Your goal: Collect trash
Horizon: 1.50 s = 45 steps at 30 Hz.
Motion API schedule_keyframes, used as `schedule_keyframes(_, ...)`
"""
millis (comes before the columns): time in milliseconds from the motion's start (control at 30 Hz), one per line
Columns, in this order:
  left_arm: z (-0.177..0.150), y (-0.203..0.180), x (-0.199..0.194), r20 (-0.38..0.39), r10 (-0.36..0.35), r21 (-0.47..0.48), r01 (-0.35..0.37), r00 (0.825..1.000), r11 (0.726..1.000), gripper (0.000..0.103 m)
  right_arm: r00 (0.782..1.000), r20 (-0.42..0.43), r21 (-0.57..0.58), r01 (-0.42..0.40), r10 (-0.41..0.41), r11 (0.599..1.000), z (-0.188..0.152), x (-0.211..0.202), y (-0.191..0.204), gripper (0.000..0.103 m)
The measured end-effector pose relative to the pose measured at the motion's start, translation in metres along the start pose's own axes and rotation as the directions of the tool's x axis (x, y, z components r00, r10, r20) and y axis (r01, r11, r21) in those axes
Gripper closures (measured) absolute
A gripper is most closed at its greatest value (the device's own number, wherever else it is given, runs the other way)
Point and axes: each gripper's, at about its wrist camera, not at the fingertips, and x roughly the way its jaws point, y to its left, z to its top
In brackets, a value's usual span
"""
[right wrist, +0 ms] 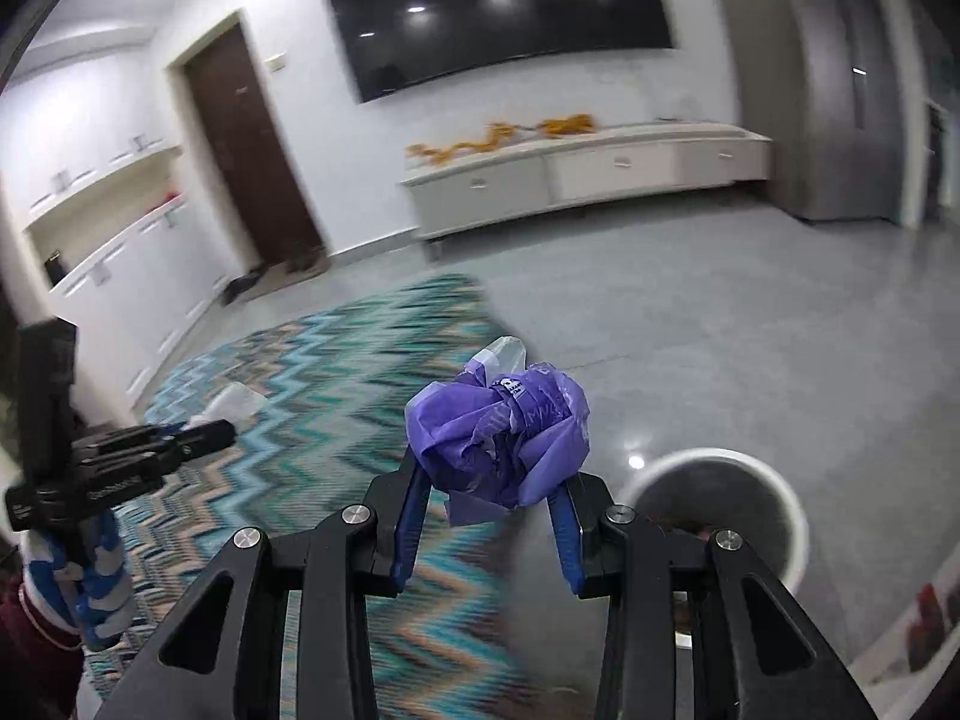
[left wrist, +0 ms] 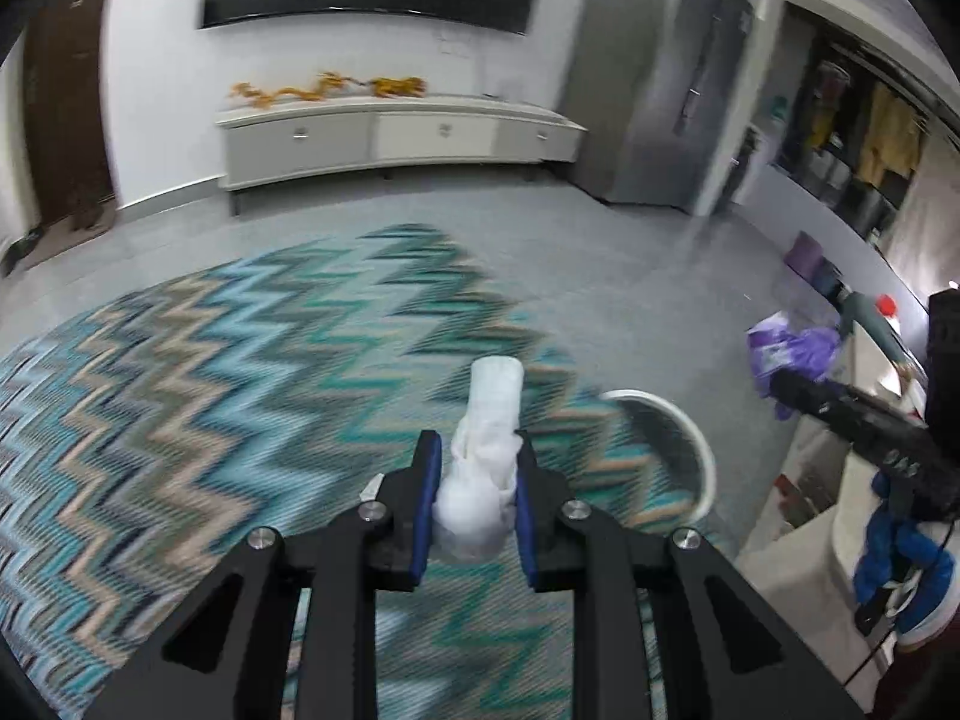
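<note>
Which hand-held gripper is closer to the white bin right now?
Right, judging by the views. The right hand-held gripper, holding the purple bag, hangs just left of the bin; the left hand-held gripper, holding tissue, is farther left.

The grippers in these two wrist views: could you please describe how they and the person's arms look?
Both the left gripper and the right gripper have matte black angular linkage arms with triangular cutouts, silver round pivot bolts and blue fingers. The bodies are black with pale lettering too blurred to read. The person's sleeve is blue and white, above a dark red garment.

Purple wrapper [right wrist: 498, 438], white tissue [left wrist: 486, 456], teal zigzag rug [left wrist: 240, 360].
</note>
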Motion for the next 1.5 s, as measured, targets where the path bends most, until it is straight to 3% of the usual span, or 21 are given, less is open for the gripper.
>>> schedule_keyframes(200,0.04,-0.085,0.074,-0.081,-0.096,0.056,0.101,0.992,0.993,0.08,0.992,-0.071,0.074,0.111,-0.106,0.991,-0.009,0.034,-0.081,0.064)
schedule_keyframes(400,0.056,-0.154,0.15,-0.17,-0.151,0.097,0.169,0.974,0.981,0.079,0.976,-0.173,0.152,0.16,-0.133,0.975,-0.034,0.089,-0.146,0.061)
schedule_keyframes(533,0.059,-0.177,0.196,-0.233,-0.163,0.078,0.186,0.959,0.98,0.076,0.965,-0.219,0.165,0.184,-0.146,0.969,-0.048,0.12,-0.172,0.057)
schedule_keyframes(600,0.058,-0.182,0.212,-0.26,-0.167,0.06,0.189,0.951,0.98,0.062,0.959,-0.241,0.164,0.194,-0.151,0.967,-0.053,0.134,-0.178,0.056)
schedule_keyframes(667,0.057,-0.183,0.225,-0.272,-0.17,0.042,0.188,0.947,0.981,0.051,0.952,-0.261,0.165,0.208,-0.16,0.964,-0.057,0.146,-0.185,0.049)
schedule_keyframes(767,0.053,-0.185,0.237,-0.29,-0.178,0.031,0.195,0.94,0.98,0.051,0.946,-0.273,0.173,0.23,-0.178,0.958,-0.064,0.152,-0.194,0.039)
schedule_keyframes(833,0.051,-0.187,0.242,-0.297,-0.165,0.03,0.183,0.94,0.983,0.051,0.942,-0.278,0.184,0.246,-0.19,0.952,-0.067,0.152,-0.197,0.039)
schedule_keyframes(1033,0.048,-0.19,0.221,-0.239,-0.123,0.05,0.139,0.963,0.989,0.051,0.94,-0.251,0.205,0.286,-0.232,0.936,-0.062,0.127,-0.193,0.035)
schedule_keyframes(1100,0.048,-0.186,0.2,-0.184,-0.077,0.063,0.089,0.98,0.994,0.051,0.942,-0.221,0.206,0.299,-0.254,0.932,-0.056,0.111,-0.188,0.034)
schedule_keyframes(1233,0.044,-0.172,0.143,-0.067,-0.006,0.051,0.01,0.998,0.999,0.05,0.943,-0.133,0.165,0.325,-0.306,0.931,-0.036,0.064,-0.153,0.025)
schedule_keyframes(1333,0.039,-0.161,0.101,0.027,0.071,0.046,-0.073,0.997,0.996,0.047,0.948,-0.059,0.156,0.318,-0.312,0.935,-0.027,0.026,-0.123,0.019)
schedule_keyframes(1400,0.035,-0.151,0.07,0.087,0.118,0.027,-0.12,0.989,0.992,0.039,0.95,-0.018,0.151,0.31,-0.311,0.939,-0.023,0.004,-0.104,0.018)
schedule_keyframes(1500,0.027,-0.137,0.025,0.161,0.158,0.007,-0.161,0.974,0.987,0.037,0.949,0.04,0.132,0.306,-0.314,0.943,-0.019,-0.027,-0.072,0.014)
